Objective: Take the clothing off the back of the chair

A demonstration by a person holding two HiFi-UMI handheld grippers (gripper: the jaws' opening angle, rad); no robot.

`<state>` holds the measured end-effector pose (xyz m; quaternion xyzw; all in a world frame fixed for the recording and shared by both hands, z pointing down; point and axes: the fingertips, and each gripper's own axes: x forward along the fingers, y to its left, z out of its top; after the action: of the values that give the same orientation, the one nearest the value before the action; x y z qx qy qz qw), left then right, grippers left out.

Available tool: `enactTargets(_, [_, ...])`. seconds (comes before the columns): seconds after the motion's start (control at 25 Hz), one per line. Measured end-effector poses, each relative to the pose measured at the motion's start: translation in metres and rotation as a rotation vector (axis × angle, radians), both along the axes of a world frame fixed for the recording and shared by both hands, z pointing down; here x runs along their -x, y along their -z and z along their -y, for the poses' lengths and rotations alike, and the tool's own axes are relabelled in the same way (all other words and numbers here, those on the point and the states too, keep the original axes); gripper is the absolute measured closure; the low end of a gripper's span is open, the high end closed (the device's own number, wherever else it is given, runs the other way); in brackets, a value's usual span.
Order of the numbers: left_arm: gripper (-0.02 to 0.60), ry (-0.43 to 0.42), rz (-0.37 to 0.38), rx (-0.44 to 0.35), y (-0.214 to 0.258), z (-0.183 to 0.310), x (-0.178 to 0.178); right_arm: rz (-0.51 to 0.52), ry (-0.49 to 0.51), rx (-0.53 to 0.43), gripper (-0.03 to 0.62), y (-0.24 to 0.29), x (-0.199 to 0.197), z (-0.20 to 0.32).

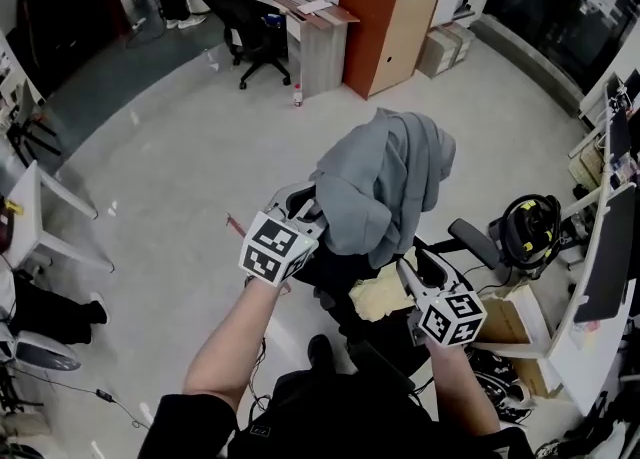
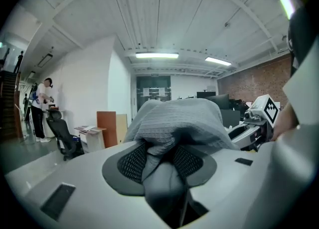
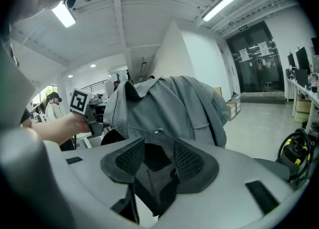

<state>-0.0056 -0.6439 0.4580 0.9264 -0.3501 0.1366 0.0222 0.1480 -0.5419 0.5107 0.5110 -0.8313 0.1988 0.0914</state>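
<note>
As things are standing: one sweatshirt (image 1: 385, 182), two chairs, two tongs.
Sweatshirt: draping over the near chair (image 1: 330, 272) back, lying between both tongs.
Left tongs (image 1: 305, 215): pinching a fold of its grey cloth.
Right tongs (image 1: 401, 269): gaping partway at its lower edge, gripping nothing.
Far chair (image 1: 250, 32): standing well apart, beside a cabinet (image 1: 318, 42).

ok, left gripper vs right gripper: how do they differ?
The left gripper has a fold of the grey clothing pinched in its jaws; right gripper shows only dark mesh between its jaws, no grey cloth. Left gripper is at the clothing's left edge; right gripper is below its hem. Both point at the draped chair.
</note>
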Motion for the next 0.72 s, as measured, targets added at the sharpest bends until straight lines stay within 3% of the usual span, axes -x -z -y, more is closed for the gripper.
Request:
enactTargets(0.16, [0.453, 0.037, -0.043, -0.004, 0.0, -0.004, -0.005, -0.019, -0.01, 0.003, 0.398, 0.002, -0.004, 0.001])
enactTargets(0.36, [0.533, 0.072, -0.005, -0.03, -0.007, -0.003, -0.012, -0.022, -0.032, 0.009, 0.398, -0.003, -0.013, -0.007])
enactTargets(0.48, [0.548, 0.082, -0.013, -0.019, -0.008, -0.007, -0.011, -0.013, -0.03, 0.004, 0.398, -0.006, -0.019, -0.013])
enactTargets(0.72, [0.555, 0.109, -0.093, -0.037, 0.018, -0.064, 0.005, 0.021, 0.039, -0.032, 0.398, 0.006, -0.013, -0.043])
